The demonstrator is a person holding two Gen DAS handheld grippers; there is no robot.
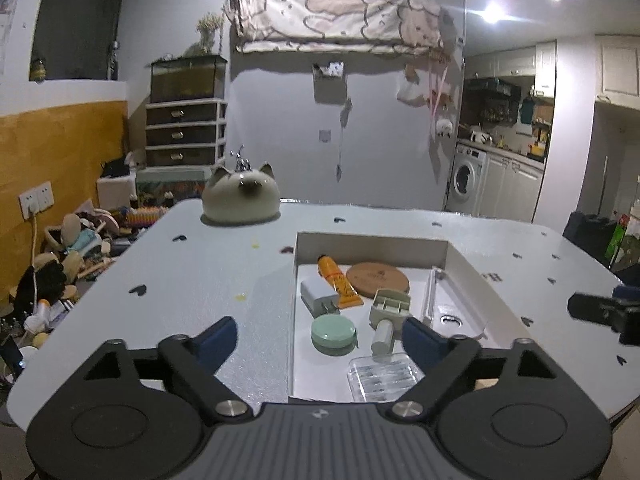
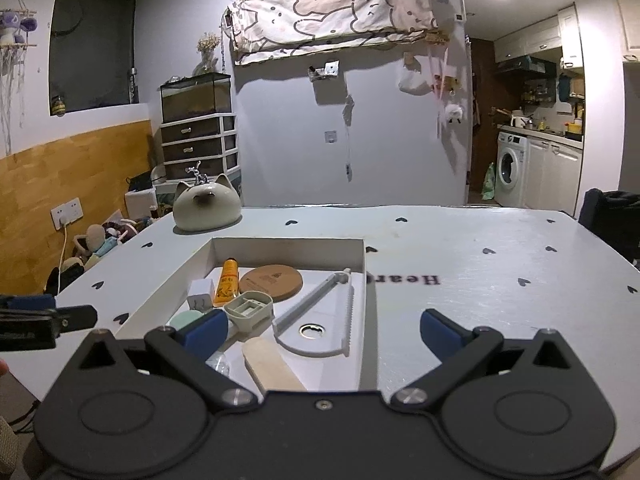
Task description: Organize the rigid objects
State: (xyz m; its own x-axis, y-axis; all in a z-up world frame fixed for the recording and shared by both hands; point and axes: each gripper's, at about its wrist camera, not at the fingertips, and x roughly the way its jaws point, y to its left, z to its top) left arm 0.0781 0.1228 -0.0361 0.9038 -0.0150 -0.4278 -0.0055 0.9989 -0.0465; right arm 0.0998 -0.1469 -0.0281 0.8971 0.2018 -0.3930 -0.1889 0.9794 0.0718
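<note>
In the white cardboard tray (image 1: 460, 256) on the table sit the rigid things being sorted: an orange tube (image 1: 338, 282), a round cork coaster (image 1: 378, 278), a white plug adapter (image 1: 318, 296), a mint round case (image 1: 333, 332), a pale plastic holder (image 1: 390, 306), a clear ridged case (image 1: 384, 372) at the near edge and, on the tray's right side, a grey serrated tool (image 2: 320, 320). A pale wooden stick (image 2: 270, 366) lies at the near end, seen from the right wrist.

The left gripper (image 1: 320, 340) hangs above the tray's near left corner with its fingers spread wide and nothing between them. The right gripper (image 2: 324, 330) hovers over the tray's near right edge, its fingers also wide and empty. Judging by this, a placing step looks finished and everything in view already lies in the tray; no loose item shows on the bare surface. The next move probably calls for finding anything left outside both views, or for pulling back clear of the tray's walls.

The table (image 2: 480, 264) is pale, dotted with small dark hearts, and bears a cat-shaped ceramic jar (image 1: 240, 198) at its far left. Beyond are a drawer unit (image 2: 198, 142) under a glass tank, a cluttered floor to the left, and a washing machine (image 2: 510, 168) in the kitchen at right.
</note>
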